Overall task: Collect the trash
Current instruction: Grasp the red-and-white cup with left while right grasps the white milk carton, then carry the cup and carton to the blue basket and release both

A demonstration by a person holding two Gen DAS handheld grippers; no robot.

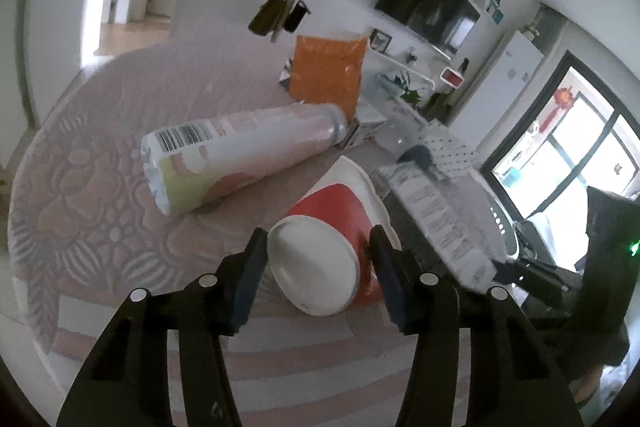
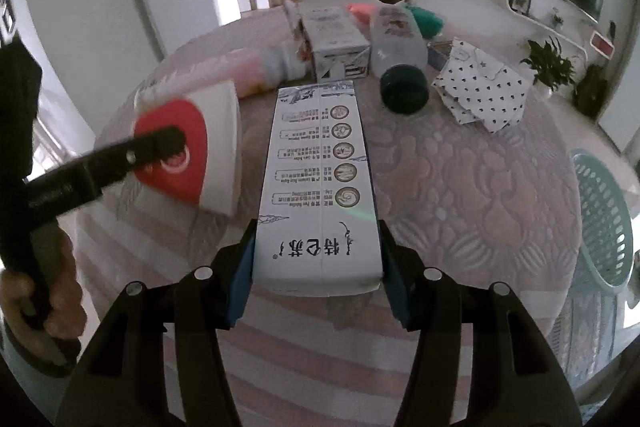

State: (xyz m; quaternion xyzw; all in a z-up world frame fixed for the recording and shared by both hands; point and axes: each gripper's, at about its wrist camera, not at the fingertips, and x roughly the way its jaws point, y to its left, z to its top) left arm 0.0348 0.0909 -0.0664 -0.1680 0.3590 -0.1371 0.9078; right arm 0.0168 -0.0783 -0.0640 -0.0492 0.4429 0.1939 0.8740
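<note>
A red and white paper cup [image 1: 324, 227] lies on its side on the pink quilted bed [image 1: 100, 187]. My left gripper [image 1: 318, 251] has its jaws around the cup's base and holds it; it also shows in the right wrist view [image 2: 176, 155] with one left finger over it. My right gripper [image 2: 318, 247] is shut on a long white milk carton [image 2: 316, 187] with blue print, lying flat. A pink and green chip tube [image 1: 240, 151] lies beyond the cup.
An orange bag [image 1: 326, 75], a small carton [image 2: 336, 43], a clear plastic bottle [image 2: 396, 39], a dark round lid [image 2: 404, 89] and a spotted cloth [image 2: 480, 91] lie further back. A green laundry basket [image 2: 600, 223] stands at the right of the bed.
</note>
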